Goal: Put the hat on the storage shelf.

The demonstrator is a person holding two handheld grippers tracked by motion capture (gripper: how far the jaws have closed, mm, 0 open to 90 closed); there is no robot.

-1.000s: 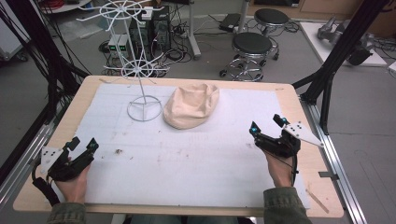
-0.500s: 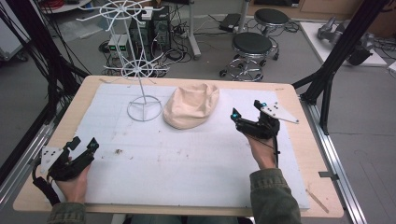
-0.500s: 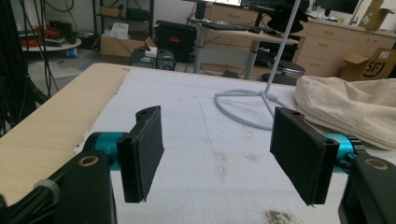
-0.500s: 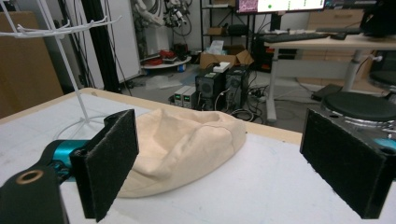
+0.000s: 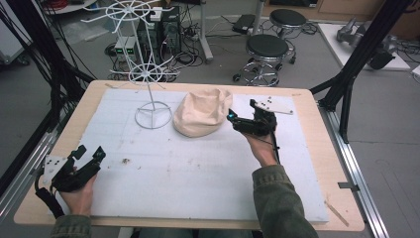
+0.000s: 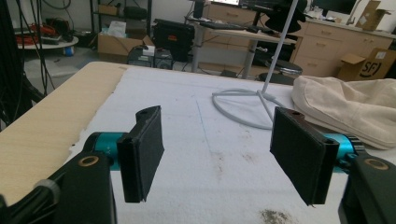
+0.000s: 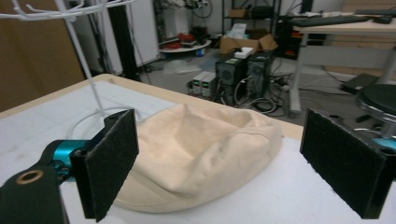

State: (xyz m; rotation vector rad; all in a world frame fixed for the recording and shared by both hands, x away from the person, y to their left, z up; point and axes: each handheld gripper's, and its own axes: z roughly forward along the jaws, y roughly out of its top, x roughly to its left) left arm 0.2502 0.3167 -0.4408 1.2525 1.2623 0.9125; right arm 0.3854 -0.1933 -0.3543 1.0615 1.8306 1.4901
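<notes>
A cream cloth cap (image 5: 203,111) lies crumpled on the white mat, just right of a white wire rack (image 5: 148,74). My right gripper (image 5: 236,120) stands open right beside the cap's right edge; in the right gripper view the cap (image 7: 201,149) lies between and just beyond the two black jaws, untouched. My left gripper (image 5: 88,154) rests open at the mat's near left corner with nothing between its jaws. In the left gripper view the rack's ring base (image 6: 243,105) and the cap (image 6: 350,105) lie farther off.
The white foam mat (image 5: 198,158) covers most of the wooden table (image 5: 317,148). Small dark crumbs (image 5: 125,160) lie near the left gripper. Black frame posts, stools and cables stand beyond the table's far edge.
My right gripper has moved left and forward from the table's right side up to the cap's right edge. The left gripper has stayed put.
</notes>
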